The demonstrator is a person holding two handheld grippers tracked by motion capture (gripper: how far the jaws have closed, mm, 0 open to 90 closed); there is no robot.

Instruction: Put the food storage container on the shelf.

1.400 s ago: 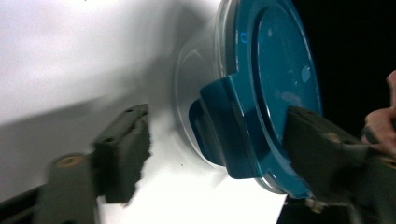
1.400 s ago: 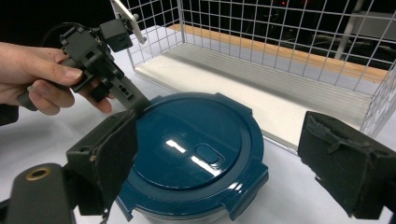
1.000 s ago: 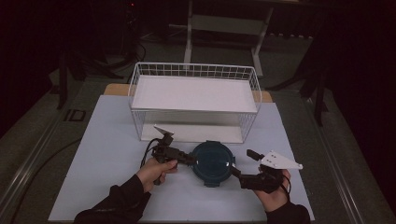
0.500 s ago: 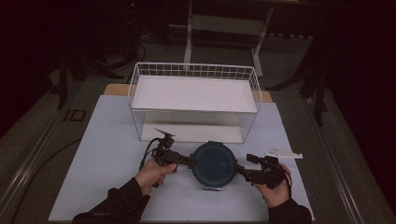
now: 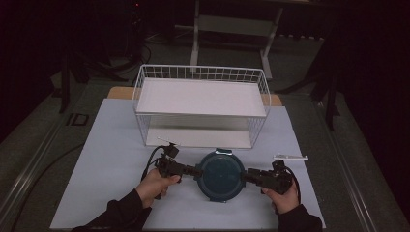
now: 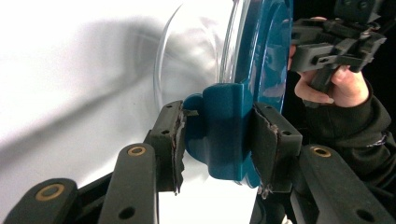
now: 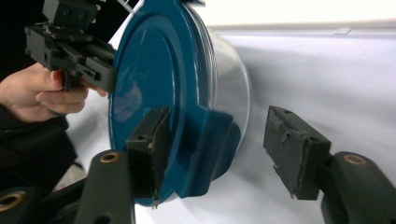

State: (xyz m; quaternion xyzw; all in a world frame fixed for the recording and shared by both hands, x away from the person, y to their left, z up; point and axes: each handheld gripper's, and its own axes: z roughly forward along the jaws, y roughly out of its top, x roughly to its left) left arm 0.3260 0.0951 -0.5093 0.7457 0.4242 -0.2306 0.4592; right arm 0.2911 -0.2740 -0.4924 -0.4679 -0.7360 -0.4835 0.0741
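A round clear container with a dark teal lid (image 5: 221, 176) sits on the white tabletop, near the front edge. My left gripper (image 5: 189, 171) reaches in from the left. In the left gripper view it (image 6: 217, 135) is shut on the lid's teal clip tab (image 6: 224, 112), with both pads pressed against the tab. My right gripper (image 5: 250, 176) comes in from the right. In the right gripper view it (image 7: 219, 140) stands open around the opposite clip tab (image 7: 210, 135); one pad (image 7: 149, 140) lies near the lid, the other (image 7: 289, 144) stands well off.
A white wire basket (image 5: 200, 96) with a white shelf board across its top stands behind the container, its front about a hand's width away. The white tabletop (image 5: 111, 145) stretches to both sides; dark floor and stands surround the table.
My right gripper has rolled so its grey plate lies edge-on, and its jaws now straddle the lid's right tab. The left gripper and the container have hardly moved.
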